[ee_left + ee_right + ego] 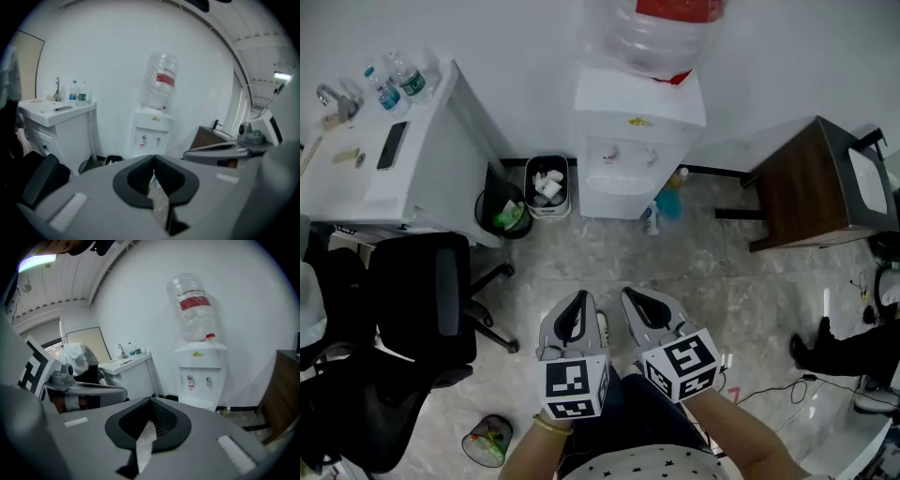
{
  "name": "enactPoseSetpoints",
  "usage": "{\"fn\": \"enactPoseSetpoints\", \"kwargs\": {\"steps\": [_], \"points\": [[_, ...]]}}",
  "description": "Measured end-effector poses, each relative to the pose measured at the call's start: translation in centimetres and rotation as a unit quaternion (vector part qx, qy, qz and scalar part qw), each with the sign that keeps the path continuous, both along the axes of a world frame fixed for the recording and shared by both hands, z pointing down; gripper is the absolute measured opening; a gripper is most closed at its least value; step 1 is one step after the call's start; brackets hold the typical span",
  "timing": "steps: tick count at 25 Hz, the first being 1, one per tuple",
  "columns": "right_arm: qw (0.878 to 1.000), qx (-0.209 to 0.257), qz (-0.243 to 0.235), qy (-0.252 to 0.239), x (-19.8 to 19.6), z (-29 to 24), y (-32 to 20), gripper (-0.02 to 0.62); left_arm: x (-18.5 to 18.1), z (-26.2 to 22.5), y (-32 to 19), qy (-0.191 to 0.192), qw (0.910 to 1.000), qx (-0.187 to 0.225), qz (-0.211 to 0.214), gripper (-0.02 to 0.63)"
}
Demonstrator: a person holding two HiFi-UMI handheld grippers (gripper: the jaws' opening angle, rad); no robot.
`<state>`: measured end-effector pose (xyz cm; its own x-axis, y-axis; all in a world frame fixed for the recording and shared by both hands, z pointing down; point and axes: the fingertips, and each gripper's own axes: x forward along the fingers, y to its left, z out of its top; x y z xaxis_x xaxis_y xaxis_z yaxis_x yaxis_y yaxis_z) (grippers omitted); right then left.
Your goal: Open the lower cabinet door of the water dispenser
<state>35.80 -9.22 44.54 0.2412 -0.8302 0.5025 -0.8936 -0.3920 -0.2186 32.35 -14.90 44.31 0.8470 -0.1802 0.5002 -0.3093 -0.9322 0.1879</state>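
Observation:
The white water dispenser (637, 141) stands against the far wall with a clear bottle (652, 33) on top. From above, only a strip of its front (619, 199) shows, and the lower cabinet door cannot be made out. Both grippers are held low in front of the person, well short of the dispenser. My left gripper (578, 298) is shut and empty, and my right gripper (630, 295) beside it is shut and empty too. The left gripper view (153, 157) shows the dispenser (152, 133) ahead with its lower part hidden. The right gripper view (151, 400) shows the dispenser (201, 376) ahead and to the right.
A white counter (384, 159) with water bottles stands at the left, with a black office chair (422, 309) in front of it. Two bins (547, 186) sit left of the dispenser. A blue bottle (670, 202) and a brown cabinet (806, 183) are to its right.

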Motion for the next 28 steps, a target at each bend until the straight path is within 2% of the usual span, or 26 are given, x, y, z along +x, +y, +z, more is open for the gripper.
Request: {"fn": "enactPoseSetpoints", "kwargs": {"steps": [5,11,15,18,22,25,28], "points": [[0.999,-0.030,0.027,-0.013,6.5,7.2,-1.0,-0.006,6.4,7.4,-1.4,-0.028,0.9990,-0.029,0.021,0.006],[0.996,-0.069,0.042,-0.032,13.8,19.4,-0.8,-0.006,12.9,19.4,-0.2,-0.070,0.9950,-0.056,0.045,0.006],[0.994,-0.080,0.060,-0.046,19.6,28.3,-1.4,-0.006,16.3,27.1,-1.6,-0.099,0.9931,-0.053,0.035,0.006],[0.993,-0.108,0.053,-0.019,24.2,34.4,-1.3,-0.005,18.1,32.3,-2.9,-0.130,0.9904,-0.042,0.023,0.006],[0.988,-0.145,0.049,0.005,30.1,40.5,-0.6,0.138,20.1,37.0,-2.6,-0.137,0.9883,-0.054,0.042,0.007],[0.988,-0.137,0.071,-0.008,33.9,43.5,-0.4,0.211,21.2,39.4,-2.3,-0.129,0.9880,-0.073,0.041,0.007],[0.989,-0.131,0.064,-0.001,36.3,45.4,-0.8,0.257,22.1,40.9,-2.2,-0.120,0.9882,-0.090,0.031,0.008]]}}
